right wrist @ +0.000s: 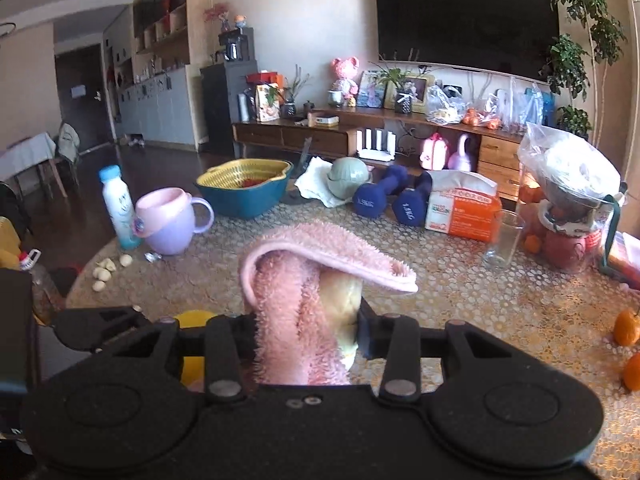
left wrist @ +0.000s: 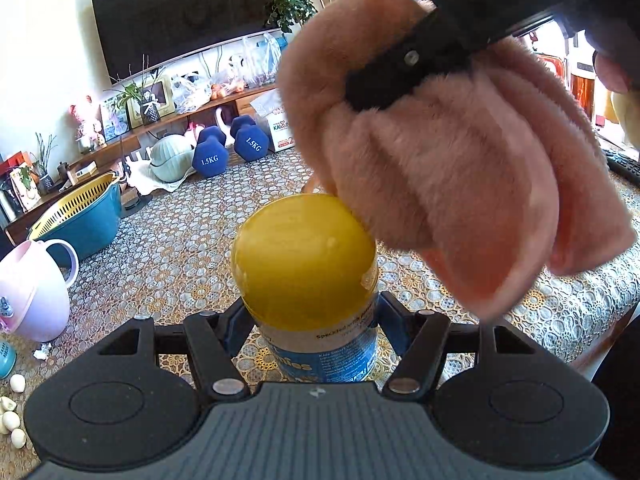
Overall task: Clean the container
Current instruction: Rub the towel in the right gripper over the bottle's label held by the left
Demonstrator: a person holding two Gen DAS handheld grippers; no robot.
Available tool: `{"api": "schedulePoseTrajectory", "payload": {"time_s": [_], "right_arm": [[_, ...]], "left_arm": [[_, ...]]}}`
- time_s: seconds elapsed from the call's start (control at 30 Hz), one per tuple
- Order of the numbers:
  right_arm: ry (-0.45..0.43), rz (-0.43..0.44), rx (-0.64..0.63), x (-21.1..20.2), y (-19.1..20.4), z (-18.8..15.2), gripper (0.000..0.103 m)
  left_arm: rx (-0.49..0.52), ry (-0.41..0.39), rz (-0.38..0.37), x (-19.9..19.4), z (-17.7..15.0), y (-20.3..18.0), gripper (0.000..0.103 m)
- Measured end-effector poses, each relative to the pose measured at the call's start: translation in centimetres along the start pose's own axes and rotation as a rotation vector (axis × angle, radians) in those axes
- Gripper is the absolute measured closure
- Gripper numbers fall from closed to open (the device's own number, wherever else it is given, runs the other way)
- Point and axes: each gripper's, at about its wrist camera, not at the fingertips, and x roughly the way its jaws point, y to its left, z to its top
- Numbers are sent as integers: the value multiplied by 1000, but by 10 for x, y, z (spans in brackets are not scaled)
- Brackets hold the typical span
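A blue-labelled container with a yellow lid point(left wrist: 304, 260) stands upright between the fingers of my left gripper point(left wrist: 306, 320), which is shut on its body just under the lid. A fluffy pink cloth point(left wrist: 460, 184) hangs bunched above and to the right of the lid, its lower edge touching the lid's right rim. My right gripper point(left wrist: 384, 80) is shut on that cloth. In the right wrist view the pink cloth point(right wrist: 304, 304) fills the gap of my right gripper point(right wrist: 306, 336), and a sliver of the yellow lid point(right wrist: 194, 320) shows at the lower left.
The lace-covered table point(right wrist: 440, 288) holds a lilac cup point(right wrist: 168, 224), a white bottle point(right wrist: 120, 208), a teal and yellow basket point(right wrist: 244, 188), two blue dumbbells point(right wrist: 396, 196), a tissue box point(right wrist: 464, 208), a clear glass point(right wrist: 504, 240), garlic cloves point(right wrist: 106, 270) and oranges point(right wrist: 628, 328).
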Motion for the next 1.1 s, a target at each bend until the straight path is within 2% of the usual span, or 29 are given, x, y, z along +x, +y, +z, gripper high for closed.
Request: {"api": "schedulePoseTrajectory", "payload": {"time_s": [0.17, 0.47, 0.63, 0.83, 1.1], "right_arm": [[55, 7, -48, 23, 14, -7, 62], [162, 63, 75, 51, -11, -31, 62], [218, 125, 145, 58, -26, -43, 62], [284, 10, -78, 48, -11, -56, 63], [203, -82, -35, 8, -26, -48, 62]], "left_arm": [[-12, 1, -4, 0, -1, 3, 37], [-4, -14, -10, 1, -3, 5, 37], [42, -31, -9, -2, -5, 0, 37], [18, -22, -19, -1, -4, 4, 37], [4, -10, -1, 1, -4, 4, 34]]}}
